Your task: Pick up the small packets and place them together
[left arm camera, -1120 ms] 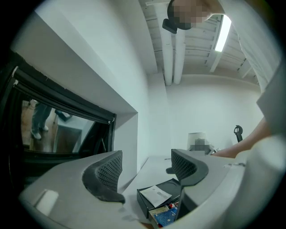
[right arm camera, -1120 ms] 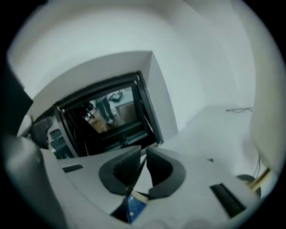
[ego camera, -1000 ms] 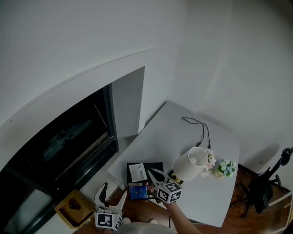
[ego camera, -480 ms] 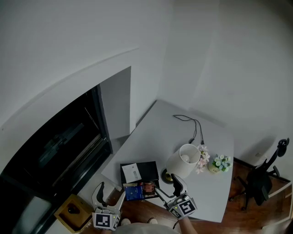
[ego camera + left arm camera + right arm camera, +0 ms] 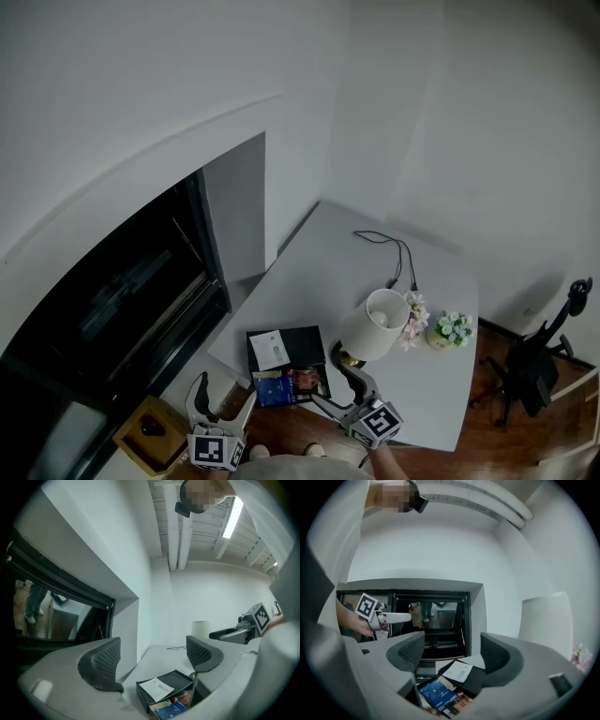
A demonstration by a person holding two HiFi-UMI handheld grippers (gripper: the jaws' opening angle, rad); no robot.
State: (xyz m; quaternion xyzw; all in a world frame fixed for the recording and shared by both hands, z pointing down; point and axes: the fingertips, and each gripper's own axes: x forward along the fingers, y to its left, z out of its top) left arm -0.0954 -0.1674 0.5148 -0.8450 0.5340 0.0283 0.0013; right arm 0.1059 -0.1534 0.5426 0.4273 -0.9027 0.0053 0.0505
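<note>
A black tray (image 5: pixel 305 343) lies at the near edge of the white table (image 5: pixel 375 272), with a white packet (image 5: pixel 270 350) on top of it. A blue packet (image 5: pixel 275 389) and a reddish packet (image 5: pixel 307 382) lie side by side just in front of the tray. My right gripper (image 5: pixel 333 384) hangs just right of them. Its jaws have just opened wide and eased in slightly, and nothing is between them. It looks over the blue packet (image 5: pixel 436 692) and the white packet (image 5: pixel 458 671). My left gripper (image 5: pixel 220 398) hangs open and empty off the table's near left corner, facing the tray (image 5: pixel 164 688).
A white lamp (image 5: pixel 375 323) stands right behind the right gripper, with a pot of flowers (image 5: pixel 453 330) beside it and a black cable (image 5: pixel 394 253) further back. A dark window (image 5: pixel 131 291) fills the left. A wooden box (image 5: pixel 150 431) and a chair (image 5: pixel 539 370) stand on the floor.
My right gripper has drawn back from over the packets toward the near right, and its jaws have spread from shut to open. The left gripper has hardly moved.
</note>
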